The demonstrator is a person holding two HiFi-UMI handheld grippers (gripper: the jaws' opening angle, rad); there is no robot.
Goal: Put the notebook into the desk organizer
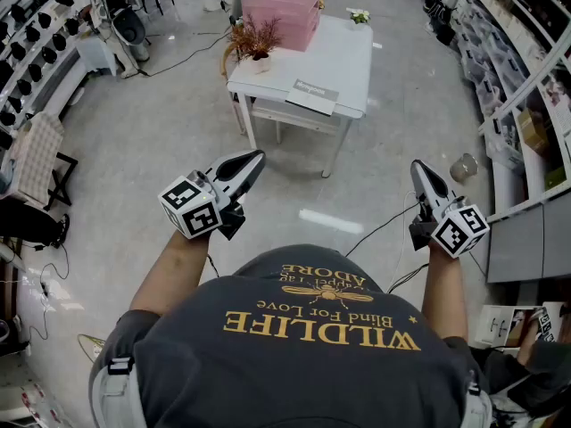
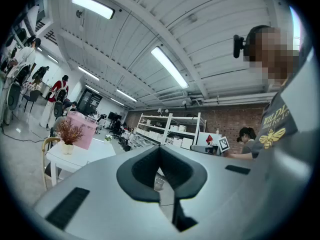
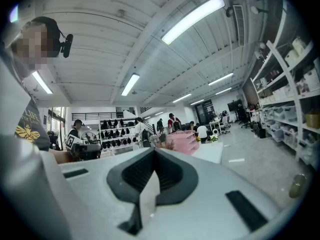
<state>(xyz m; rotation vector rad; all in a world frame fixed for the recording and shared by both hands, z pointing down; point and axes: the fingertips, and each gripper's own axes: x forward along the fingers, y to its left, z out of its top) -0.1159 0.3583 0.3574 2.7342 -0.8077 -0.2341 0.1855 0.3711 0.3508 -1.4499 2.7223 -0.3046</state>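
Left gripper [image 1: 254,159] and right gripper [image 1: 419,169] clenched, empty; white table [image 1: 350,61] ahead on grey floor [image 1: 161,123]; its notebook [image 1: 312,96] too small to make out.

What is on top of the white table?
A pink desk organizer at the far end, a dried plant beside it, small flowers, and a notebook at the near edge. The organizer's inside is hidden.
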